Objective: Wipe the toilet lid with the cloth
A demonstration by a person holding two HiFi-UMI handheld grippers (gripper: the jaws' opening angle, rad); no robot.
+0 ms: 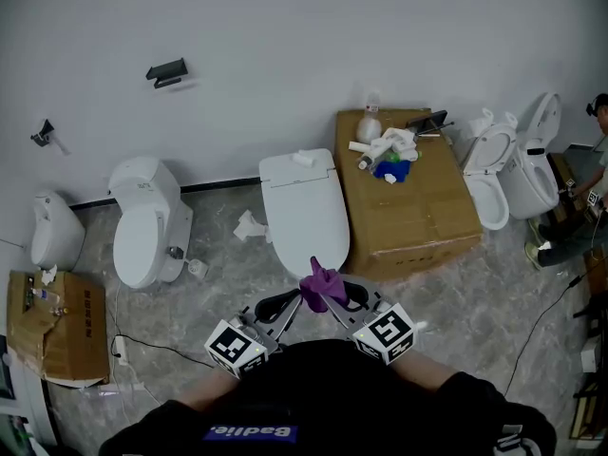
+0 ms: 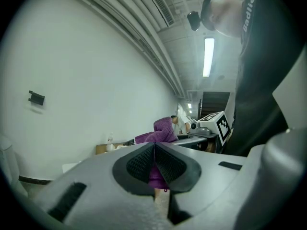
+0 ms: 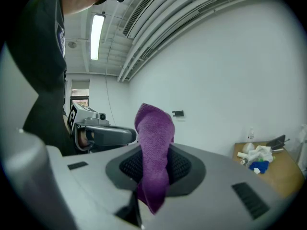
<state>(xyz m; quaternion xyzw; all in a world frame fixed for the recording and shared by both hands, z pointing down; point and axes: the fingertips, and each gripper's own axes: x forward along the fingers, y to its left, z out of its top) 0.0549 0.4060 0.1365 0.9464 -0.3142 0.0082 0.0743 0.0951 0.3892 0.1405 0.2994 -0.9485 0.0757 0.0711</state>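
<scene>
Currently: left hand-held gripper clamped shut on purple cloth, thin fold pinched between pads. Right hand-held gripper likewise clamped on same cloth, bunched end standing above pads, tail hanging below. Cloth held up in air between both tips, near front end of closed white toilet lid. Cardboard box on floor against wall, just right of toilet.
</scene>
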